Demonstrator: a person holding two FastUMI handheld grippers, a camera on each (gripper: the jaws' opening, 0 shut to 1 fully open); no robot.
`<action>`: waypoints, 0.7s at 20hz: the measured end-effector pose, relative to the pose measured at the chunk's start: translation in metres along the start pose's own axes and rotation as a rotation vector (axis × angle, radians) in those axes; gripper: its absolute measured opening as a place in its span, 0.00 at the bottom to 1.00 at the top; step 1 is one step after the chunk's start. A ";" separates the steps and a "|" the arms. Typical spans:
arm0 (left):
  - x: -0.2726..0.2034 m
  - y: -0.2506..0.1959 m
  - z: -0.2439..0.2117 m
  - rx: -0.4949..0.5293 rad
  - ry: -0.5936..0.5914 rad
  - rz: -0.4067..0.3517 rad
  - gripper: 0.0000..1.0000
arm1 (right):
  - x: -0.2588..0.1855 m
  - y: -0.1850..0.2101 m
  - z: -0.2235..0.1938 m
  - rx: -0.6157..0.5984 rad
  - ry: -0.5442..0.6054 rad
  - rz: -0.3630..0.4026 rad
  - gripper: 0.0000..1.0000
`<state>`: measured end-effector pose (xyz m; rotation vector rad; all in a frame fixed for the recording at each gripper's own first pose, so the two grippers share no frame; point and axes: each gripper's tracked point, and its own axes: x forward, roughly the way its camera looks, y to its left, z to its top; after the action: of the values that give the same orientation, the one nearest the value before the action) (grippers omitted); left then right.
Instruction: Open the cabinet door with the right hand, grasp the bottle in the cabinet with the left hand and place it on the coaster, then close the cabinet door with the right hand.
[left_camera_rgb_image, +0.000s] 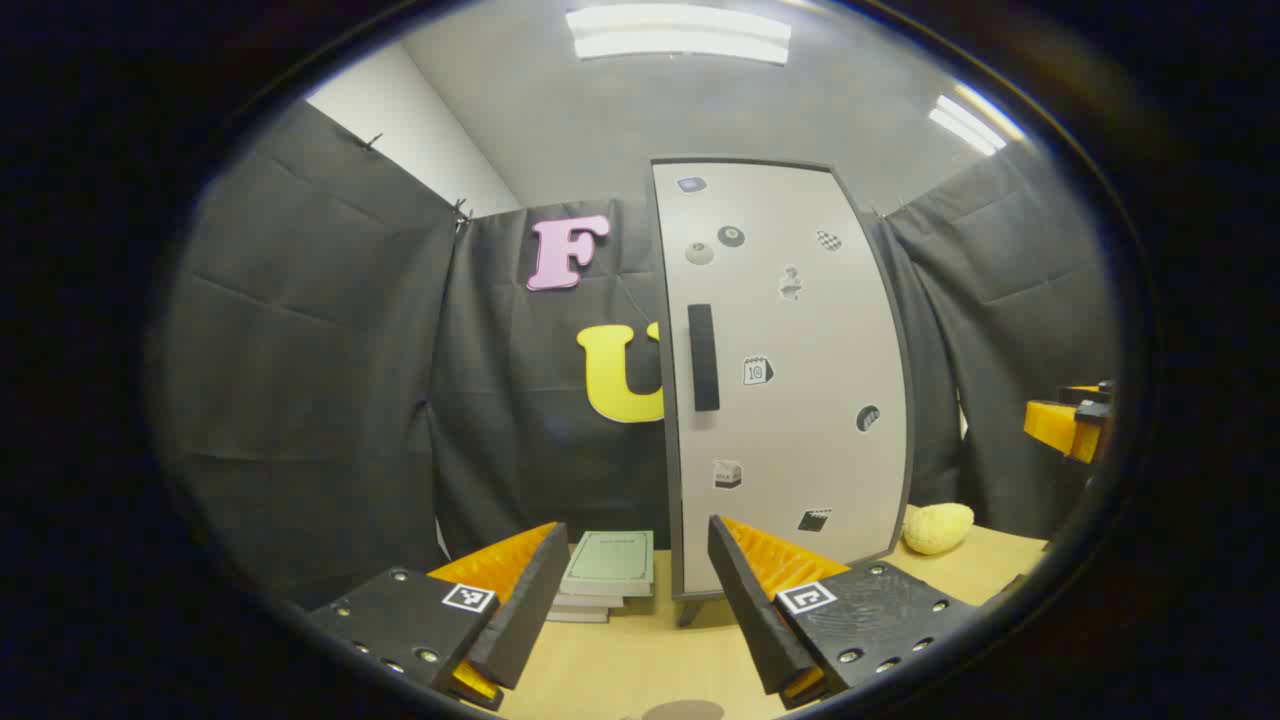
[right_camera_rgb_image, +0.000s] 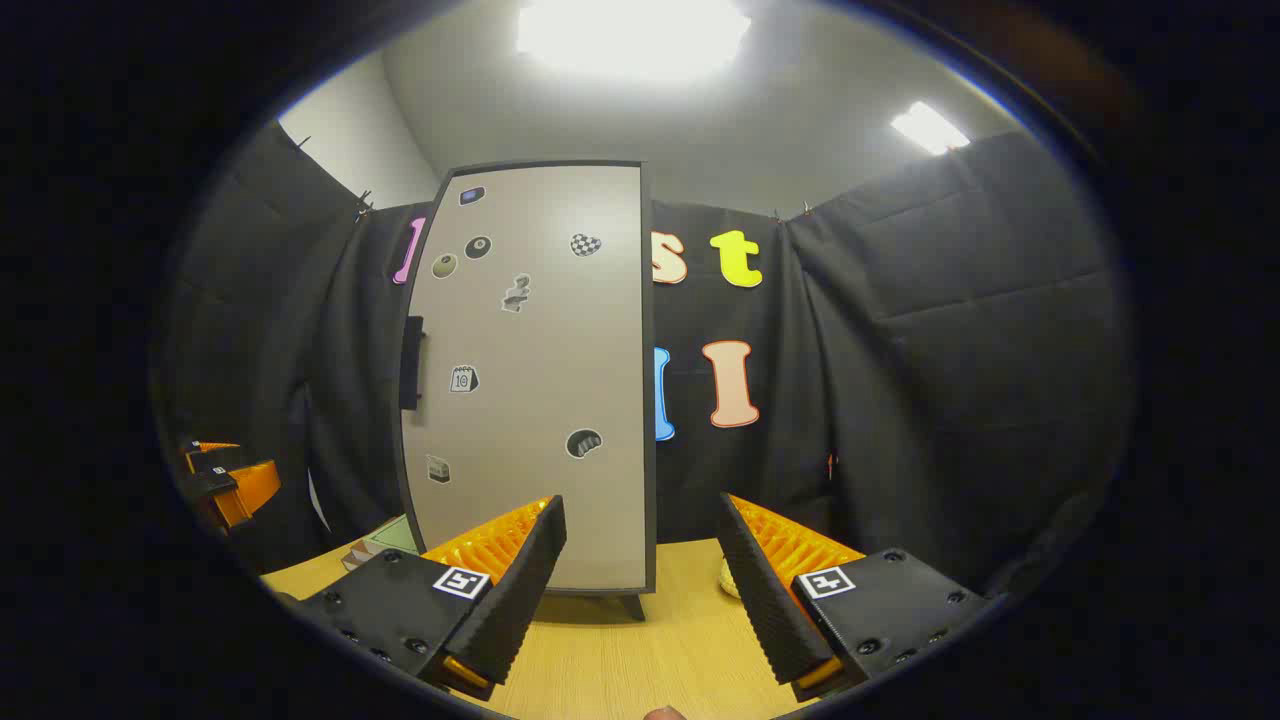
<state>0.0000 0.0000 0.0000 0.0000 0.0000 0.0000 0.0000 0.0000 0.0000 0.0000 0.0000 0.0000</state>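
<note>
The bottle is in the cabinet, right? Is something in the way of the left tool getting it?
Yes. The cabinet door is shut, so it stands between the left tool and whatever is inside. The bottle itself is hidden behind it. The door's dark handle sits on its left edge, and nothing visible blocks the open right tool from reaching it.

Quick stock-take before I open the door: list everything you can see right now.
cabinet: one, pale grey door shut, stickers on it, standing on the table
door handle: one, black, at the door's left edge
books: small stack, green cover on top, left of the cabinet
yellow lumpy object: one, right of the cabinet
table: one, light wood
coaster: one, brown, near table edge
left gripper: open, empty
right gripper: open, empty
</note>
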 end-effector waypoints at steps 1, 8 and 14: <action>0.000 0.001 0.000 0.001 -0.001 0.001 0.84 | 0.001 0.001 0.001 -0.001 -0.002 0.002 0.96; 0.004 0.003 0.001 0.017 -0.007 0.001 0.87 | 0.009 0.007 0.003 0.001 -0.010 0.012 0.96; 0.004 0.003 0.002 0.022 -0.006 0.005 0.86 | 0.011 0.007 0.003 0.002 -0.014 0.011 0.96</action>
<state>0.0040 0.0026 0.0016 0.0225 -0.0063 0.0048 0.0110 0.0066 0.0025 0.0019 -0.0138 0.0106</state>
